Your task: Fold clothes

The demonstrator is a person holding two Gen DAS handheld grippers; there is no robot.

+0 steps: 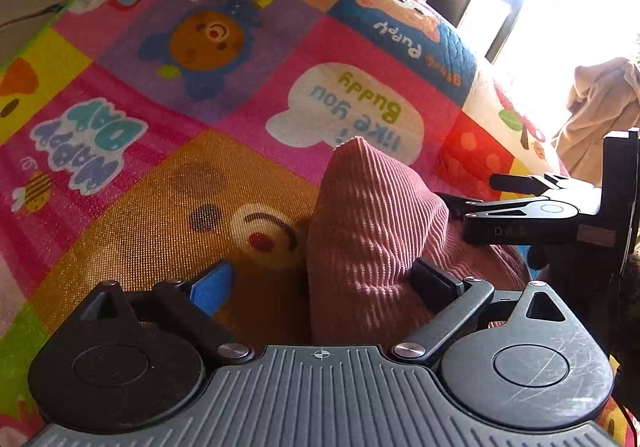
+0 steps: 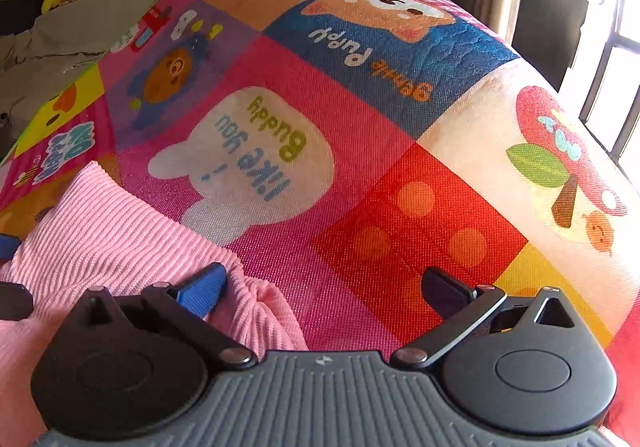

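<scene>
On the bright cartoon-print play mat [image 1: 160, 175], a pink ribbed knit garment [image 1: 368, 215] lay bunched; left tool [image 1: 324, 283] and right tool [image 2: 324, 287] both stood apart, gripping nothing.

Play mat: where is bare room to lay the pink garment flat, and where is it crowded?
The play mat lies bare ahead of the right hand-held gripper, from the "I like you Buddy" bubble across the red dotted square. It is crowded low and left, where the pink ribbed garment bunches between both grippers, with the left hand-held gripper beside it.
</scene>
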